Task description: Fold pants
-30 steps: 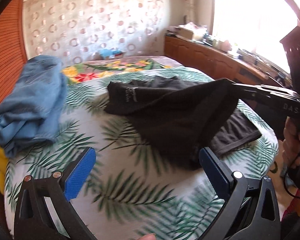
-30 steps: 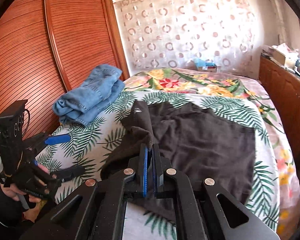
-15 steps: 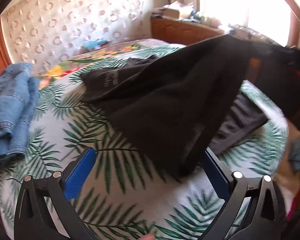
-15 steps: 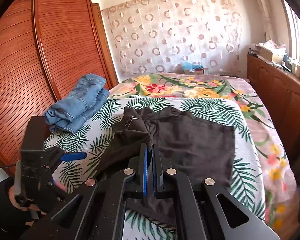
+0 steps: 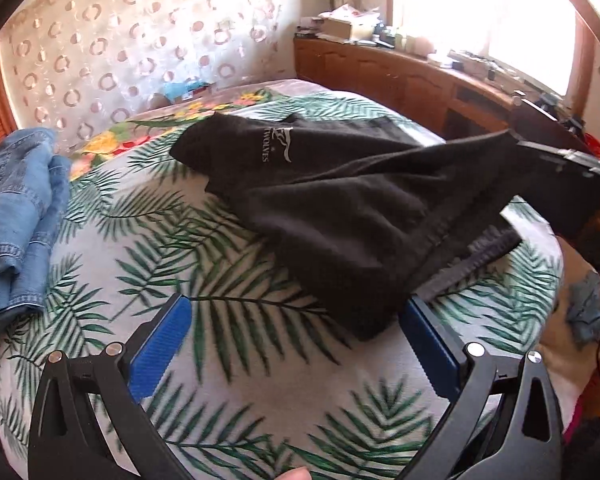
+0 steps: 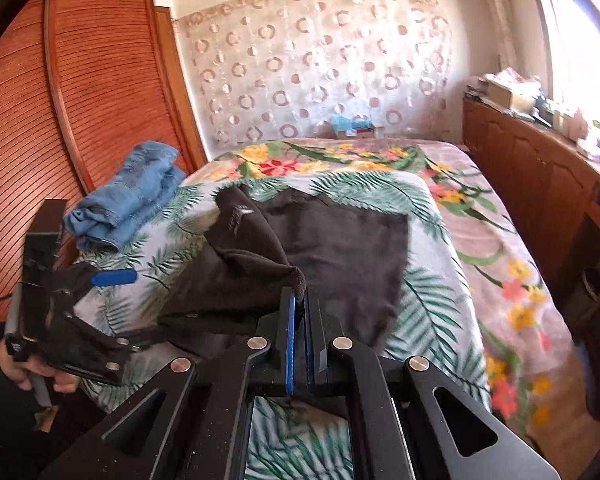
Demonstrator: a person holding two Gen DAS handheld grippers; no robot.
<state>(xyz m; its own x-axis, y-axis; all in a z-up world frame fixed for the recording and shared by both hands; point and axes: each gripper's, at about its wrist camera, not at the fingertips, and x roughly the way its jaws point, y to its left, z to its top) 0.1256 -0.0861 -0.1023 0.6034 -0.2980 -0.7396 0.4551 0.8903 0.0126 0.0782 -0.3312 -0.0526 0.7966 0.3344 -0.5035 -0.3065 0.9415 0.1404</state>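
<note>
While pinched, pants drape beyond right gripper.

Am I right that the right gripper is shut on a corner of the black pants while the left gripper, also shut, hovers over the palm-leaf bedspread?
Not quite: the left gripper is open, its blue pads wide apart with nothing between them, as the left wrist view shows. The rest holds: the right gripper is shut on a corner of the black pants above the palm-leaf bedspread.

Leaf-print bed, black pants, folded jeans
</note>
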